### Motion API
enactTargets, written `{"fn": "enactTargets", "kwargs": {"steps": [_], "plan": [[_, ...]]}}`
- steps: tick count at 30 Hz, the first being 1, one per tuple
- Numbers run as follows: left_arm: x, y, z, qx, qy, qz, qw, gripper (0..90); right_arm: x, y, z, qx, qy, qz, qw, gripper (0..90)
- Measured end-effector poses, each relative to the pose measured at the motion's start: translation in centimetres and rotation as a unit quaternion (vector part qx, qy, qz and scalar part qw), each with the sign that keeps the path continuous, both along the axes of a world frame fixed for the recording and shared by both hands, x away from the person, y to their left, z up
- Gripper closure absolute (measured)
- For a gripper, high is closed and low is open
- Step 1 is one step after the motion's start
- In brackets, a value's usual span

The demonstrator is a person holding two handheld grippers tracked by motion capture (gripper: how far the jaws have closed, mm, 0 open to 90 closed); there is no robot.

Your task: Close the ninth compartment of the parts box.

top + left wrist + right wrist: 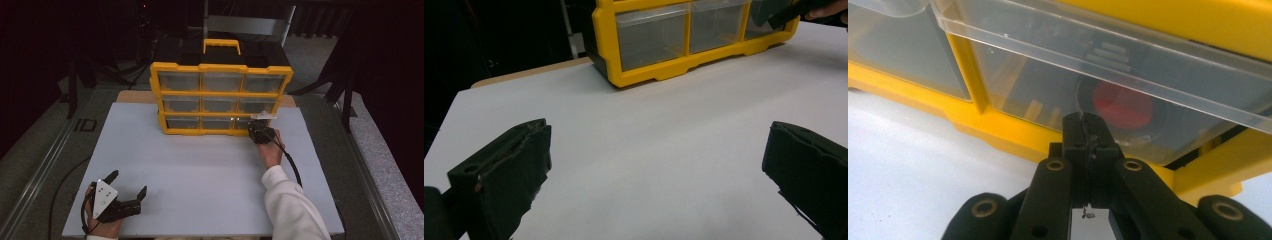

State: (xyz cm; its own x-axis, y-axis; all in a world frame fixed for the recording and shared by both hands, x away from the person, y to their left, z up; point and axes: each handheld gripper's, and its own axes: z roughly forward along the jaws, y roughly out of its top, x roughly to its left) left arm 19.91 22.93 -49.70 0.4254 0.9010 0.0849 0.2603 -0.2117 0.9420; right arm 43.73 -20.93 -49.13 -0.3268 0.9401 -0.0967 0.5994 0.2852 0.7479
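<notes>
The bench point(200, 165) carries a pale grey, matt top, bare over most of its area, with a strip of light wood showing along its far edge behind the drawer cabinet point(220, 97). Metal rails run down both sides of the bench, and the room beyond the cabinet is dark, hung with black curtains; a grey metal frame stands behind the cabinet. The cabinet sits upright toward the far middle of the bench: a yellow plastic frame with a yellow carry handle point(221, 46) on a black top, holding three rows of three clear drawers. The bottom right drawer point(1128, 100) is transparent with a projecting clear lip; a round red object point(1123, 106) lies inside it, seen through the front wall. The right claw point(1087, 131) is at the front of that bottom right drawer, jaws pressed fully together with nothing visibly between them, tips just at or against the drawer front below its lip; actual contact cannot be confirmed. A white sleeve point(292, 205) leads to the hand holding it. The left claw point(127, 187) rests well in front of the cabinet, near the front left corner of the bench, jaws spread wide and holding nothing.
</notes>
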Motion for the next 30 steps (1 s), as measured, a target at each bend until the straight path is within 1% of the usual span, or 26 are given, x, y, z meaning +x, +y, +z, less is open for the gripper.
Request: {"fn": "enactTargets", "kwargs": {"steps": [5,6,9,13,17,21,22,23,25,28,30], "plan": [[0.0,0.0,0.0,0.0,0.0,0.001,1.0,0.0,0.0,0.0,0.0,-0.002,0.001,0.002,1.0,89.7],[0.0,0.0,0.0,-0.001,0.0,0.0,1.0,0.0,0.0,0.0,-0.1,-0.001,0.003,0.005,1.0,87.4],[0.0,0.1,0.1,-0.002,-0.001,0.001,1.0,0.0,-0.2,0.0,0.0,0.0,0.007,0.012,0.9999,84.8],[0.0,0.1,0.1,-0.002,-0.001,0.001,1.0,0.0,-0.6,0.1,0.3,-0.005,0.009,0.027,0.9996,79.3],[0.0,0.1,0.1,-0.002,-0.001,0.001,1.0,0.0,-1.0,0.3,0.7,-0.02,0.011,0.049,0.9985,71.1],[0.0,0.1,0.1,-0.002,-0.001,0.001,1.0,0.0,-1.6,0.4,1.2,-0.026,0.012,0.067,0.9973,64.9],[0.0,0.1,0.1,-0.002,-0.001,0.001,1.0,0.0,-1.7,0.5,1.4,-0.023,0.017,0.074,0.9969,62.7],[0.0,0.1,0.1,-0.002,-0.001,0.001,1.0,0.0,-1.9,0.5,1.5,-0.026,0.023,0.084,0.9959,60.8],[0.0,0.1,0.1,-0.002,-0.001,0.001,1.0,0.0,-2.4,0.8,1.7,-0.041,0.025,0.1,0.9938,57.0],[0.0,0.1,0.1,-0.003,-0.002,0.001,1.0,0.0,-3.1,1.2,2.2,-0.045,0.028,0.12,0.9914,51.8],[0.0,0.1,0.1,-0.004,-0.002,0.001,1.0,0.0,-3.6,1.3,2.7,-0.048,0.028,0.131,0.9899,51.0]]}}
